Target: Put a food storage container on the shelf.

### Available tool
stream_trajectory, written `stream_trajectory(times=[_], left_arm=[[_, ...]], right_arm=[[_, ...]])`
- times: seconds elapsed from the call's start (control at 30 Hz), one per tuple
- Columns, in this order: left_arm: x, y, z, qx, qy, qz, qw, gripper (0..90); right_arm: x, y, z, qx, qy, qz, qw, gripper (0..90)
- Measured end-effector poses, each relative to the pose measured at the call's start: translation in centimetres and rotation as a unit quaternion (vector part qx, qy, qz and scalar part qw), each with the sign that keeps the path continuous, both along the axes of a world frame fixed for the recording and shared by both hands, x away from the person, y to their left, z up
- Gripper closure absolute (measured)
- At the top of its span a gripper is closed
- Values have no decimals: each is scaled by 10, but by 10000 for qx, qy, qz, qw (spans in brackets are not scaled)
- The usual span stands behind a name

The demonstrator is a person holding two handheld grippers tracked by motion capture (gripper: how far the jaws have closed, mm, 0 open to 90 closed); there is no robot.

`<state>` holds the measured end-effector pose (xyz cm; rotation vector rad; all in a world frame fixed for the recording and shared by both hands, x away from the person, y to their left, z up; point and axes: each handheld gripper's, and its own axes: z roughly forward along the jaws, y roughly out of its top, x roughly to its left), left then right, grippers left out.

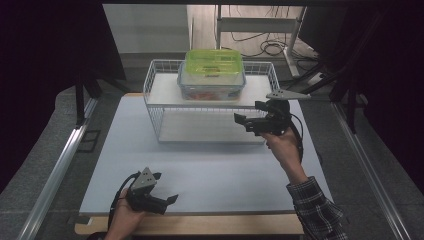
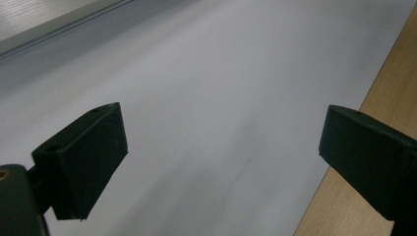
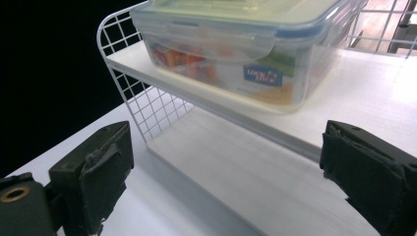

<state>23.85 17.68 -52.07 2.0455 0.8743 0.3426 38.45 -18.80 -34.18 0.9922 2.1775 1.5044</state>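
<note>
A white wire rack (image 1: 152, 82) with two shelves stands at the back middle of the white mat (image 1: 200, 170). On its upper shelf sits a clear lidded food box (image 1: 210, 87) with a green-lidded box (image 1: 214, 62) stacked on it. My right gripper (image 1: 249, 113) hovers open at the rack's front right corner, level with the shelves. In the right gripper view the clear box (image 3: 231, 64) rests on the upper shelf (image 3: 364, 88), above my open right gripper (image 3: 226, 162) and the bare lower shelf (image 3: 246, 162). My left gripper (image 1: 167, 187) is open and empty near the mat's front edge. The left gripper (image 2: 221, 152) points across bare mat.
The wooden table edge (image 2: 383, 78) borders the mat in the left gripper view. Metal rails (image 1: 60, 165) run along both sides of the table. Cables (image 1: 270, 47) and a desk frame lie on the floor behind the rack. The mat's front half is bare.
</note>
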Motion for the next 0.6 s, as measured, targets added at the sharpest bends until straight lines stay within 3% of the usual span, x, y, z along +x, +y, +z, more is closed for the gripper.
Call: stream_trajectory(times=[0.6], left_arm=[[0, 1, 0, -54, 16, -6, 10000, 39]], right_arm=[[-17, -8, -25, -153, -60, 5, 9999, 43]])
